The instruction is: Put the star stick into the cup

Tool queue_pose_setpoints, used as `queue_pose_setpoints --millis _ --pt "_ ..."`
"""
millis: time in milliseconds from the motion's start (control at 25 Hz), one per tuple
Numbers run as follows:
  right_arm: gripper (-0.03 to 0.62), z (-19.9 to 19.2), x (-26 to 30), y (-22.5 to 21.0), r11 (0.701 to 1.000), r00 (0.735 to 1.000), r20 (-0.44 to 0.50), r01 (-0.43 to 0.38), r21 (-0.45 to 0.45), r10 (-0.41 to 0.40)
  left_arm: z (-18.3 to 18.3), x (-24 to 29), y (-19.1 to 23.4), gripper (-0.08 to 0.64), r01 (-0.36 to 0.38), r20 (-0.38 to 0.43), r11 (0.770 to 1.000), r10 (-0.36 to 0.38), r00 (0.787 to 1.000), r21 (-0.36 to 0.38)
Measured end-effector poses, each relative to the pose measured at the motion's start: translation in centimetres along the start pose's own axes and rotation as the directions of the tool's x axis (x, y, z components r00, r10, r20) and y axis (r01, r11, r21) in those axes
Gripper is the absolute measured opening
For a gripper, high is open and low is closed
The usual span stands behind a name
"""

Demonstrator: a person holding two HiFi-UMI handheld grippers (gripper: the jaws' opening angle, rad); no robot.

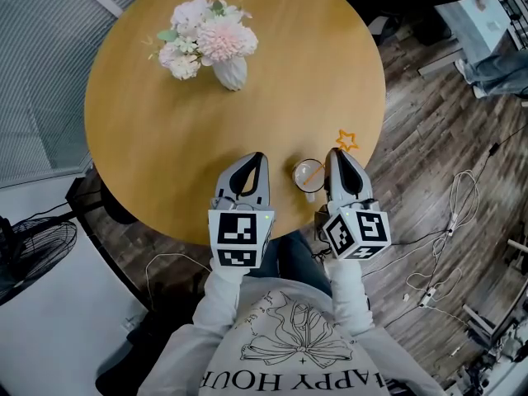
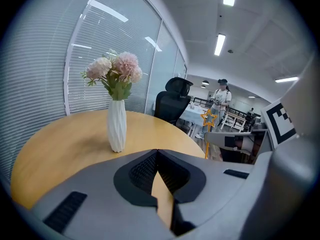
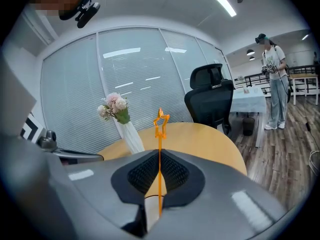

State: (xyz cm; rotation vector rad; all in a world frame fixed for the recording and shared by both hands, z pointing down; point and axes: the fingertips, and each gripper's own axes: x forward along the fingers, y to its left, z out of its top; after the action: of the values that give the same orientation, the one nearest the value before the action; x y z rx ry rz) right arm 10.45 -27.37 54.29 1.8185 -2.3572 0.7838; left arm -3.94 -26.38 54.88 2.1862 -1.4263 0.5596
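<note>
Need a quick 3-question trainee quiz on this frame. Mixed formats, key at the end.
1. True or false: the left claw holds the star stick.
2. In the head view, the cup stands: A) left of both claws B) between them, close to the right claw C) right of both.
3. Fill in: the white vase on the table holds pink ____.
Key: 1 false, the right claw is shut on it; 2 B; 3 flowers.
</note>
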Motion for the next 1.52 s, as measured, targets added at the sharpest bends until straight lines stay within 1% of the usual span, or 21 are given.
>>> queue_pose_setpoints --millis 200,400,920,1200,1400,1520 --pt "0.015 -0.9 0.3 -0.5 1.000 1.000 -0.019 0.008 0.010 -0.008 -0.5 0.5 0.0 0.006 0.002 -0.012 1.000 -0.002 1.000 -0.006" --pt "0.015 -1.6 0.7 -0.9 1.000 0.999 -0.034 0.013 0.000 -0.013 -1.0 0.9 0.0 0.006 0.002 -0.022 1.000 -0.002 1.000 -0.016" --pt "0.017 -1.7 1.9 -2.0 1.000 0.999 -0.032 0.019 0.020 -0.018 -1.5 1.6 0.5 0.006 -0.005 -0.037 1.000 0.004 0.999 -0.026" --pt "0.023 -1.8 2.1 -2.0 1.000 0.999 -0.036 0.012 0.014 -0.011 -1.6 1.7 0.6 0.006 -0.006 -0.039 1.000 0.005 0.999 -0.025" --pt "0.066 -1.6 2.0 -1.8 1.000 0.999 -0.033 0.012 0.019 -0.012 -1.3 1.4 0.6 0.006 -0.010 -0.028 1.000 0.009 1.000 -0.022" --pt "0.114 -1.3 1.8 -1.6 1.000 0.999 -0.034 0.012 0.016 -0.011 -0.6 1.0 0.4 0.006 -0.011 -0.012 1.000 0.010 1.000 -0.016"
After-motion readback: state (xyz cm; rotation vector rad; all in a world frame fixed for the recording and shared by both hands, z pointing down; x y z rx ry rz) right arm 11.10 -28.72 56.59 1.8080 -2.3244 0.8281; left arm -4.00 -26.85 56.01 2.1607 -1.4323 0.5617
